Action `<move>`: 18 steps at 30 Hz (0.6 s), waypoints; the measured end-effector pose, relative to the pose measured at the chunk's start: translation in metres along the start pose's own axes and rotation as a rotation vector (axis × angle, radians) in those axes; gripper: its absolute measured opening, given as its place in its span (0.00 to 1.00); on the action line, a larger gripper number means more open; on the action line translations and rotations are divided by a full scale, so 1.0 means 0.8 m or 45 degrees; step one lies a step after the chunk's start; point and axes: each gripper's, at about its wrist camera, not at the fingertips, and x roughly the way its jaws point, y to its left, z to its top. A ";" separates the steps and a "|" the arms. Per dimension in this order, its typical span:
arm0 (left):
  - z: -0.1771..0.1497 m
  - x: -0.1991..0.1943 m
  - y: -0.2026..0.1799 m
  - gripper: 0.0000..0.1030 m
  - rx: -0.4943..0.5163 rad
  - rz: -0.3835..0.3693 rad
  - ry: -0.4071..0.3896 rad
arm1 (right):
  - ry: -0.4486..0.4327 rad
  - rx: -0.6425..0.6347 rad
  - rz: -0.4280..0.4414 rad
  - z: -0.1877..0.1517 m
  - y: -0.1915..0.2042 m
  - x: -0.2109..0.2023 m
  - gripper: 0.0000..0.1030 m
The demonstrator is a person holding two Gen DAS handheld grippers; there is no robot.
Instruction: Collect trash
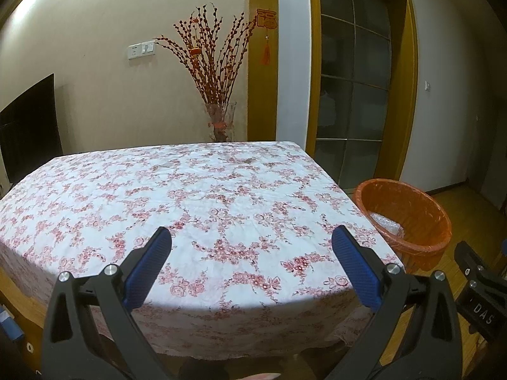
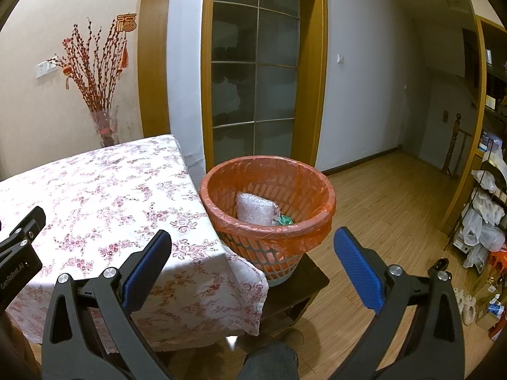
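An orange-lined waste basket (image 2: pixel 269 190) stands on a dark stool (image 2: pixel 304 281) beside the table's right edge; it also shows in the left wrist view (image 1: pixel 408 212). Inside lie a bubble-wrap bundle (image 2: pixel 255 209) and a green scrap (image 2: pixel 285 220). My left gripper (image 1: pixel 252 266) is open and empty above the near part of the floral tablecloth (image 1: pixel 206 196). My right gripper (image 2: pixel 253 269) is open and empty, in front of the basket and a little above the table corner. No loose trash shows on the cloth.
A glass vase of red branches (image 1: pixel 220 120) stands behind the table. A glass door (image 2: pixel 256 72) is behind the basket. Wooden floor (image 2: pixel 389 209) lies to the right, with shelves of bags and boxes (image 2: pixel 484 221) at the far right. A dark screen (image 1: pixel 30 126) is at left.
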 end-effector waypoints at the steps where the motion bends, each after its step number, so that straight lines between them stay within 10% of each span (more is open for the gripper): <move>1: 0.000 0.000 0.000 0.96 -0.004 0.002 0.000 | 0.000 0.000 0.000 0.000 0.000 0.000 0.98; 18: 0.000 0.000 0.004 0.96 -0.007 0.006 -0.002 | 0.007 0.001 0.004 -0.003 0.000 -0.001 0.98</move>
